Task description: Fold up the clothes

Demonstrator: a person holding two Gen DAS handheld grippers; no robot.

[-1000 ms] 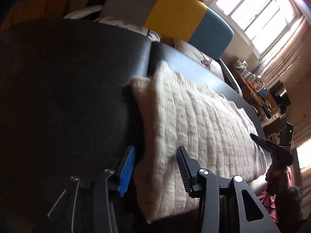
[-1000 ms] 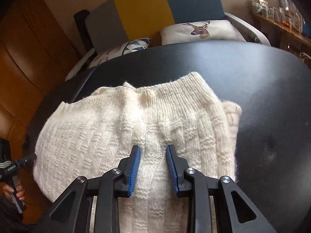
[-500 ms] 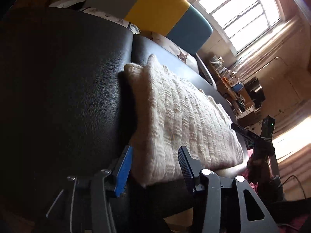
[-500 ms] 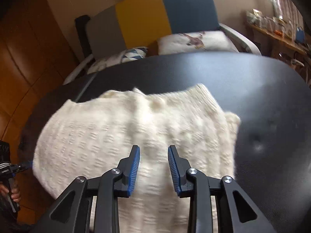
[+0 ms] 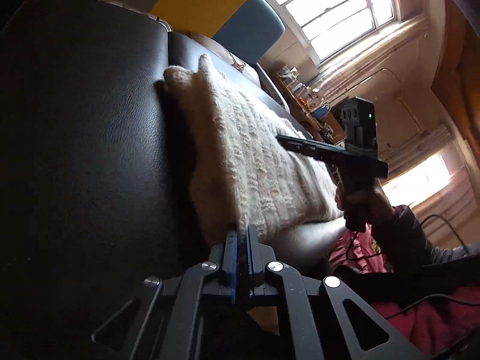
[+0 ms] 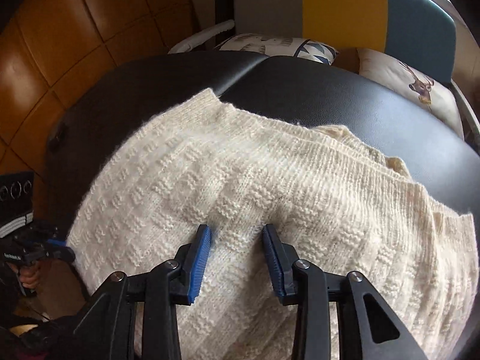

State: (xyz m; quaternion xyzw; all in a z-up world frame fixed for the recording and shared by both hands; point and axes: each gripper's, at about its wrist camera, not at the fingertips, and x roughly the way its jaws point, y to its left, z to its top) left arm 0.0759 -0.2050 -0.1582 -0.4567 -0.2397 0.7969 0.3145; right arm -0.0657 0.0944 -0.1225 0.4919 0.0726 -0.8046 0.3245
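Note:
A cream knitted sweater (image 5: 255,156) lies folded on a black padded surface (image 5: 90,120). My left gripper (image 5: 240,234) sits at the sweater's near corner by the surface's edge, pads shut together with the knit edge pinched at their tips. In the right wrist view the sweater (image 6: 240,180) fills the middle. My right gripper (image 6: 237,234) is open, its blue pads resting on top of the knit with a ridge of fabric between them. The left gripper (image 6: 60,247) shows at the sweater's left corner. The right gripper (image 5: 330,150), held by a hand, hovers over the sweater's far side.
A chair with a grey, yellow and teal back (image 6: 339,9) stands behind the black surface (image 6: 330,96), holding a patterned cushion (image 6: 276,45) and a deer cushion (image 6: 405,81). Wooden panelling (image 6: 60,30) is at left. A cluttered shelf (image 5: 303,96) runs under the window (image 5: 336,9).
My left gripper went from open around the sweater's near corner to shut on it. The right gripper moved left over the sweater and its jaws spread wider.

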